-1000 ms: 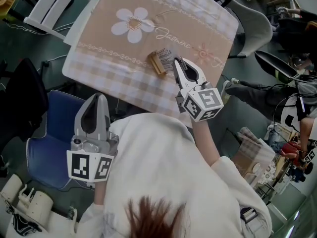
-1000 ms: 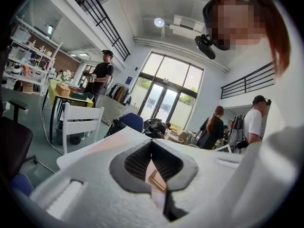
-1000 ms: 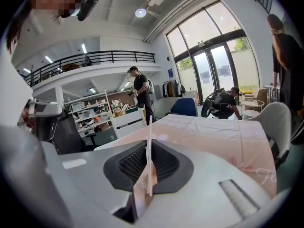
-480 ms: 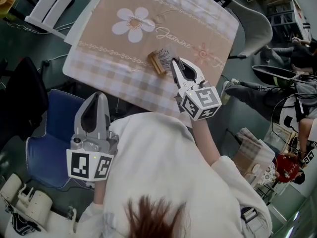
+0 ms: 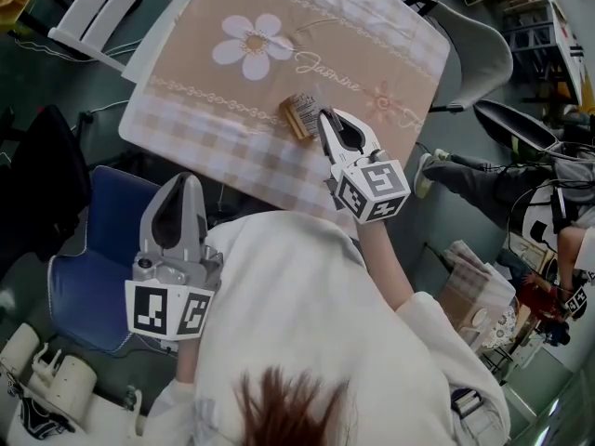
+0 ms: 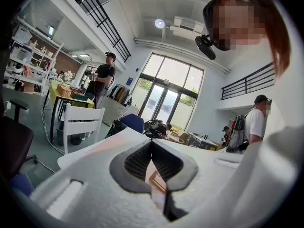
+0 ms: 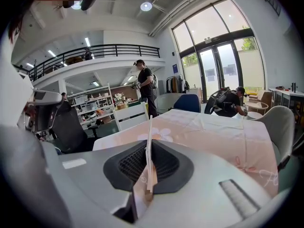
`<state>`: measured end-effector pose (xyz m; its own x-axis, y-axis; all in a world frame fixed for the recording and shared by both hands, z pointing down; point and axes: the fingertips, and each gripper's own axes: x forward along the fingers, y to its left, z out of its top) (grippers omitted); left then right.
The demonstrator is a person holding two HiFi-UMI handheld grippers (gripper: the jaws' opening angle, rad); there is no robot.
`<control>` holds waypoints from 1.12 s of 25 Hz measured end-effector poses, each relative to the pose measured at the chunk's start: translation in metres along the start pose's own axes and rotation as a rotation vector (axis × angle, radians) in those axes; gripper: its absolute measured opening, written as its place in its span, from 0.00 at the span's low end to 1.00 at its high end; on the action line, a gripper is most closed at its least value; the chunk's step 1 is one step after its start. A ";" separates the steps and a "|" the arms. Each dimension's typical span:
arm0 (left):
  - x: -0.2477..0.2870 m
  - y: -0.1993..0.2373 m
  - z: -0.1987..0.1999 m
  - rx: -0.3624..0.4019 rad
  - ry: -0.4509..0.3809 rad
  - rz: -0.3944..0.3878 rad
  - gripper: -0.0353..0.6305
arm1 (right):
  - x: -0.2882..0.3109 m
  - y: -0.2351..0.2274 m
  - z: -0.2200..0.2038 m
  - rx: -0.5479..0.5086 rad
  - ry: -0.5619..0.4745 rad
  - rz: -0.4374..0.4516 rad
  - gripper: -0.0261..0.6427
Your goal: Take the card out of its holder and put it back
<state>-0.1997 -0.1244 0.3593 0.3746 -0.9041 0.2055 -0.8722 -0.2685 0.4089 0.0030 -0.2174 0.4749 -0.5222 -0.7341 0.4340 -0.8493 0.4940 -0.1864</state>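
At the left, over a blue chair [image 5: 93,277] beside the table, the left gripper [image 5: 183,186] hung with its jaws closed on each other and nothing between them. It probably waited there because the card work needed only the other tool, and parking it off the table kept it out of the way.

Further right lay the cloth [image 5: 372,26] with the flower print, spread flat over the table. The brown holder [image 5: 294,121] rested near the cloth's nearer edge, within easy reach of the person. Just right of it, the right gripper [image 5: 324,117] came in at a shallow downward slant with its tips against the holder's end. Its own view showed the jaws nearly together and clamped on the card [image 7: 149,132], a thin pale sheet standing edge-on between the ribbed pads. Pinching the card by one edge let it slide along the holder's slot rather than bend. From the head view it could not be told whether the card was already free of the holder or partly inside it.

Against the frame a second earlier, very little had changed. The right gripper had shifted only slightly toward the holder, with the same narrow grip on the card. The holder lay in the same spot on the cloth, and the left gripper had not stirred. Only people in the background at the far right had moved.
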 end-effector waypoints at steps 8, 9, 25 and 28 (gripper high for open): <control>0.000 0.002 0.001 -0.002 -0.002 0.002 0.05 | 0.007 -0.001 -0.009 -0.006 0.019 -0.004 0.06; 0.000 0.002 0.001 -0.002 -0.002 0.002 0.05 | 0.007 -0.001 -0.010 -0.007 0.019 -0.003 0.06; -0.003 0.002 0.002 -0.001 -0.008 -0.003 0.05 | 0.014 0.000 -0.027 -0.010 0.053 -0.007 0.06; -0.003 0.002 0.002 0.000 -0.008 -0.004 0.05 | 0.015 -0.002 -0.031 -0.007 0.058 -0.007 0.06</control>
<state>-0.2025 -0.1229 0.3581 0.3753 -0.9058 0.1965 -0.8707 -0.2718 0.4098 -0.0009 -0.2147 0.5094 -0.5106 -0.7097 0.4854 -0.8524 0.4921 -0.1771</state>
